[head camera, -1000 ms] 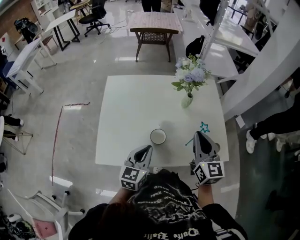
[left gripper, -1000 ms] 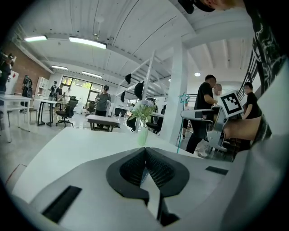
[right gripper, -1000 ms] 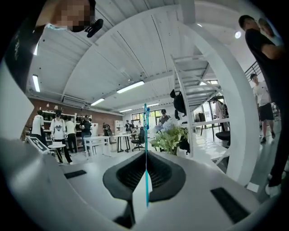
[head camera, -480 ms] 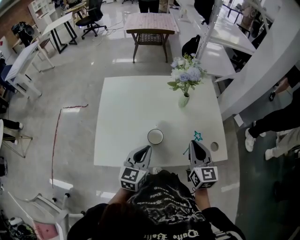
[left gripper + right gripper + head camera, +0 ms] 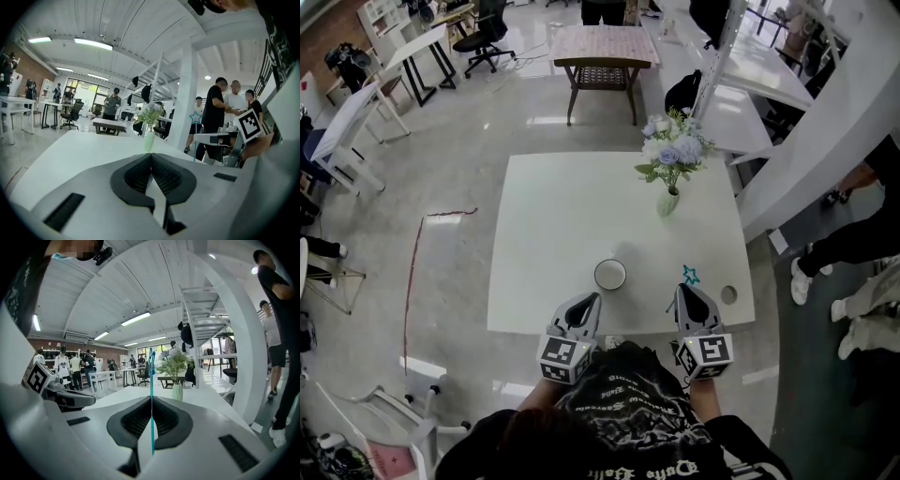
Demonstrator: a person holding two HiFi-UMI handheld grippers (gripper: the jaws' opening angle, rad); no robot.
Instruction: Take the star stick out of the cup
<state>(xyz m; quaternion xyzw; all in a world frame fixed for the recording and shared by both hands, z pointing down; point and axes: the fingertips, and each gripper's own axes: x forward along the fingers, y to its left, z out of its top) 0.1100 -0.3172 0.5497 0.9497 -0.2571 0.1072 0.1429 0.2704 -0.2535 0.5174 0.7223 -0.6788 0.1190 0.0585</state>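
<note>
A white cup (image 5: 610, 275) stands on the white table (image 5: 572, 216) near its front edge. My right gripper (image 5: 685, 290) is to the right of the cup, shut on the teal star stick (image 5: 688, 276), whose star tip points away from me. In the right gripper view the stick (image 5: 152, 399) runs upright between the closed jaws, star end (image 5: 151, 355) on top. My left gripper (image 5: 593, 298) sits just in front of the cup, shut with nothing in it. In the left gripper view the closed left gripper (image 5: 151, 155) faces the table, and the star (image 5: 195, 117) shows at right.
A vase of pale flowers (image 5: 673, 159) stands at the table's far right. A round hole (image 5: 729, 294) marks the table's front right corner. A wooden table (image 5: 607, 47) and desks stand beyond. People's legs (image 5: 853, 239) are at the right.
My right gripper has drawn back toward me and slightly left with the star stick. The left gripper has stayed put.
</note>
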